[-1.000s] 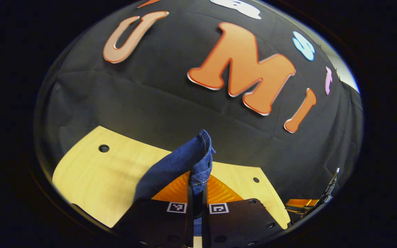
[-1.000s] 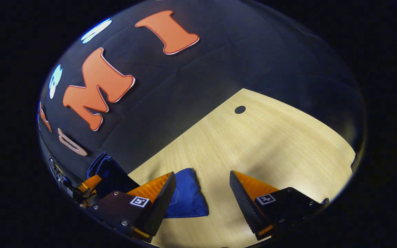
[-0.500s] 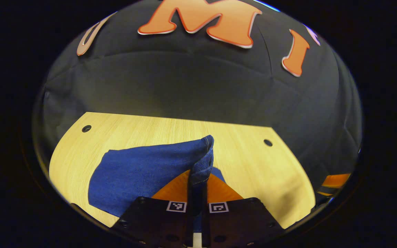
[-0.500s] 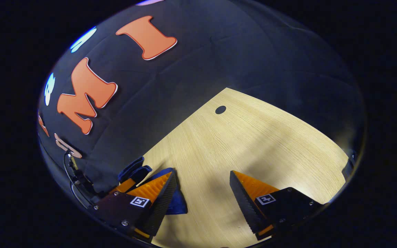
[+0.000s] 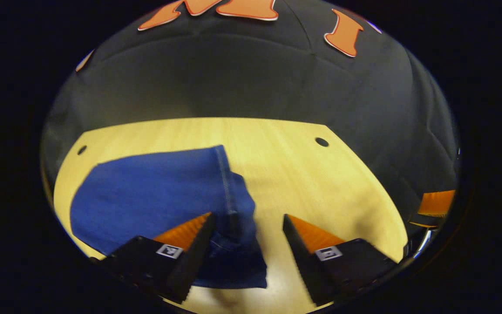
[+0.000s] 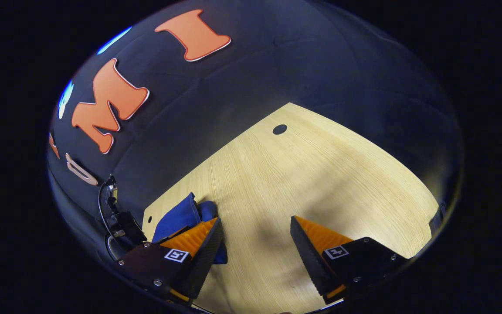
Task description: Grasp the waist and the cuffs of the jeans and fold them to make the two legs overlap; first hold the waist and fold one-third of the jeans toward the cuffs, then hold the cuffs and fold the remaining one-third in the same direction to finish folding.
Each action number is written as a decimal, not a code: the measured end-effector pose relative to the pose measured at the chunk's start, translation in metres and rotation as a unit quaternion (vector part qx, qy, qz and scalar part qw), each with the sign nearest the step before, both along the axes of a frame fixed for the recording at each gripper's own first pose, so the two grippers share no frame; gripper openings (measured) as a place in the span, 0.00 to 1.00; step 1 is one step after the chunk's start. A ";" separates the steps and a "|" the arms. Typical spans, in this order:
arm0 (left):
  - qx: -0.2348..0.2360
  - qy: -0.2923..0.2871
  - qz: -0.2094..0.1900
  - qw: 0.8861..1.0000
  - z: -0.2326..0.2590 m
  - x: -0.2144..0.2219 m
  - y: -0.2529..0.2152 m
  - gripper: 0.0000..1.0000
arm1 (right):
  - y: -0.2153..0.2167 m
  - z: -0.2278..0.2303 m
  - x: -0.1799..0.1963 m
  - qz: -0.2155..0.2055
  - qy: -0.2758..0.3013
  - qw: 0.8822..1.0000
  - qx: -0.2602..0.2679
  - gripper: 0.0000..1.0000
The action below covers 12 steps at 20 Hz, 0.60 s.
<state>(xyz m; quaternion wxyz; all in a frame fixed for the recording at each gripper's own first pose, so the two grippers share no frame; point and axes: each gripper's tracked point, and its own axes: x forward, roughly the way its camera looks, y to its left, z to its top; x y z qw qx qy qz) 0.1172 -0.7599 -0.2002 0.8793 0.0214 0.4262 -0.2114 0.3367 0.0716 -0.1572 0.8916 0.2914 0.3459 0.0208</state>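
The blue jeans (image 5: 155, 192) lie folded flat on the light wooden table (image 5: 303, 174), left of centre in the left gripper view. A stitched hem edge runs down their right side. My left gripper (image 5: 247, 220) is open just above that edge, with its left finger over the denim and its right finger over bare wood. In the right gripper view a small part of the jeans (image 6: 181, 216) shows behind the left finger. My right gripper (image 6: 255, 224) stands open over bare table with nothing between its fingers. The left gripper's body (image 6: 120, 224) shows at the lower left there.
The table has round holes near its far corners (image 5: 321, 141) (image 6: 279, 129). The black cloth wall rises right behind the table's far edge. The other gripper's orange finger (image 5: 436, 203) shows at the right rim of the left gripper view.
My left gripper lowered the pinched denim onto the table and opened, letting it go; the jeans now lie flat. My right gripper stayed open and shifted a little.
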 end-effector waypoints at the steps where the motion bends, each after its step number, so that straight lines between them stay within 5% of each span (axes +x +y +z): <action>1: 0.011 -0.019 -0.011 1.000 0.013 -0.003 0.005 1.00 | 0.002 0.000 0.000 0.004 -0.001 1.000 -0.001 0.97; 6: -0.040 -0.086 -0.017 0.995 0.100 -0.008 0.033 0.99 | 0.020 0.012 0.003 0.029 -0.018 0.999 -0.042 0.97; 12: -0.062 -0.215 0.051 0.973 0.244 -0.008 0.159 0.99 | 0.058 0.074 0.007 0.055 -0.108 0.987 -0.107 0.97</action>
